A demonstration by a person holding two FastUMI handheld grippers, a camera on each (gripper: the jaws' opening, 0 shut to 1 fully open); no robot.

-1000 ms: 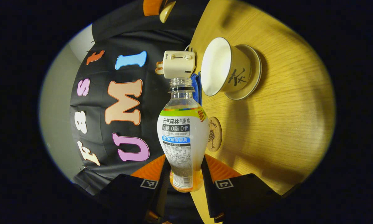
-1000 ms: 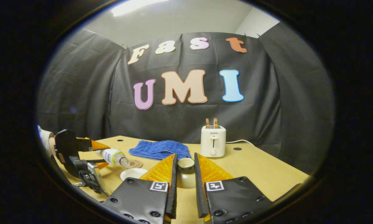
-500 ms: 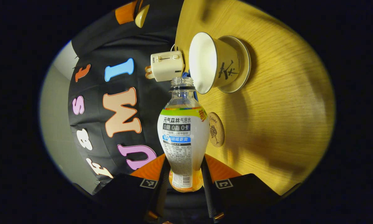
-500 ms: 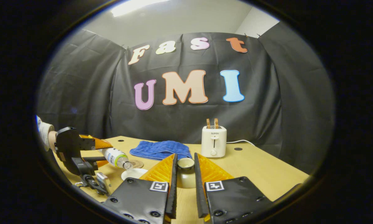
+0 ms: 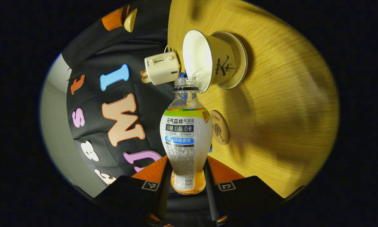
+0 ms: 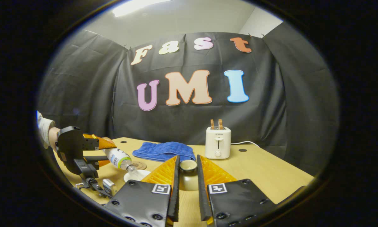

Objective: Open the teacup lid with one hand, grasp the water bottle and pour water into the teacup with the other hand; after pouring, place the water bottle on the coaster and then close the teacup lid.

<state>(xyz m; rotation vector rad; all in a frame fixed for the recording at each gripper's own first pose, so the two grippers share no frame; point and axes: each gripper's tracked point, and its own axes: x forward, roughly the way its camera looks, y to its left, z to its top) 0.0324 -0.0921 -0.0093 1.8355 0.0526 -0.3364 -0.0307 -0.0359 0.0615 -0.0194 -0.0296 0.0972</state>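
Water bottle (image 5: pixel 186 135) between left gripper (image 5: pixel 185 189) fingers.

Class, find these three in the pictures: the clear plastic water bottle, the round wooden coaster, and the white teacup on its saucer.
Clear plastic water bottle (image 5: pixel 186 132): left gripper view, on its label.
Round wooden coaster (image 5: pixel 221 131): left gripper view, on its printed face.
White teacup (image 5: pixel 224 64): left gripper view, on its outer wall.
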